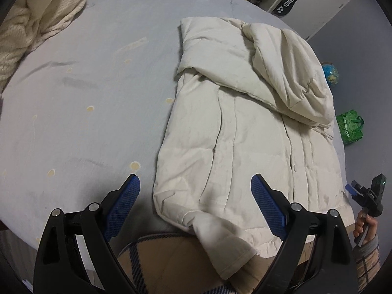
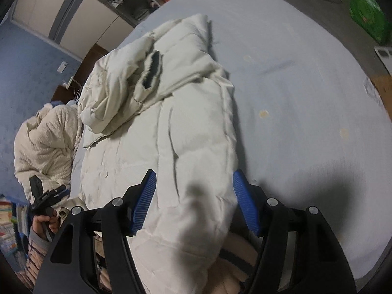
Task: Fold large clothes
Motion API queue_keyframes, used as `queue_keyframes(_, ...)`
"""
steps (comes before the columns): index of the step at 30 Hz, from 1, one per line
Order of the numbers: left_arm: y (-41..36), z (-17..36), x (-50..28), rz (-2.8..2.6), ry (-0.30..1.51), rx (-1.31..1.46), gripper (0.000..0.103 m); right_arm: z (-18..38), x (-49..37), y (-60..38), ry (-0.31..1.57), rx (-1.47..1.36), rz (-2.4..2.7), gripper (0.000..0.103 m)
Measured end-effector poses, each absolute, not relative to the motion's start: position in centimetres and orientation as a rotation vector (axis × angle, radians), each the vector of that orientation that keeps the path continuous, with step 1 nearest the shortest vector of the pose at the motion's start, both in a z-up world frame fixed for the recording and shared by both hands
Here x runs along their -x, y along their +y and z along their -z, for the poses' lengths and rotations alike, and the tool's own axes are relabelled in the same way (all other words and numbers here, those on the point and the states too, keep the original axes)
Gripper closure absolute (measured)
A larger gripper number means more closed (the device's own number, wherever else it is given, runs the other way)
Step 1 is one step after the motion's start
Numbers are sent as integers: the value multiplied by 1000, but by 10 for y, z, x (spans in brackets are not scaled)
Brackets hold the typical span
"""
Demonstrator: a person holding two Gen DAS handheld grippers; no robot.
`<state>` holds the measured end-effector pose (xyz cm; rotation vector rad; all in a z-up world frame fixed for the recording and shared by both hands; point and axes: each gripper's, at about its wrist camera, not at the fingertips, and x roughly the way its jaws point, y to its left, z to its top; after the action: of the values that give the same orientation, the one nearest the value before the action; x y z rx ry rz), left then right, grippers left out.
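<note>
A cream puffer jacket (image 1: pixel 245 134) lies flat on the light blue bed (image 1: pixel 85 98), its hood (image 1: pixel 294 73) at the far end and its sleeves folded in. One cuff (image 1: pixel 225 247) hangs over the near bed edge. My left gripper (image 1: pixel 194 177) hovers open over the jacket's near left corner, and nothing is pinched. My right gripper (image 2: pixel 194 172) is open above the jacket (image 2: pixel 159 134), with a sleeve (image 2: pixel 201 215) lying loose between its fingers. Each gripper shows at the other view's edge in a hand: the right gripper (image 1: pixel 352 188) and the left gripper (image 2: pixel 58 191).
A cream knitted garment (image 1: pixel 36 17) is heaped at the bed's far left corner (image 2: pixel 46 142). A globe (image 1: pixel 330 72) and a green bag (image 1: pixel 350 127) sit on the floor beside the bed. Shelves and a racket bag (image 1: pixel 289 2) stand beyond. The person's plaid lap (image 1: pixel 159 257) is at the near edge.
</note>
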<state>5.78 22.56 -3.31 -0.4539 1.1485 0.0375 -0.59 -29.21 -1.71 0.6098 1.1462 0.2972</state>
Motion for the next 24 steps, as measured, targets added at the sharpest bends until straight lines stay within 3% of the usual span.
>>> queue_keyframes(13, 241, 64, -58, -5, 1301, 569, 14, 46, 25, -317, 1247, -744, -346, 41)
queue_keyframes(20, 244, 62, -56, -35, 1261, 583, 15, 54, 24, -302, 1267, -802, -492, 42)
queue_keyframes(24, 241, 60, -55, -26, 1255, 574, 15, 48, 21, -280, 1268, -753, -568, 58)
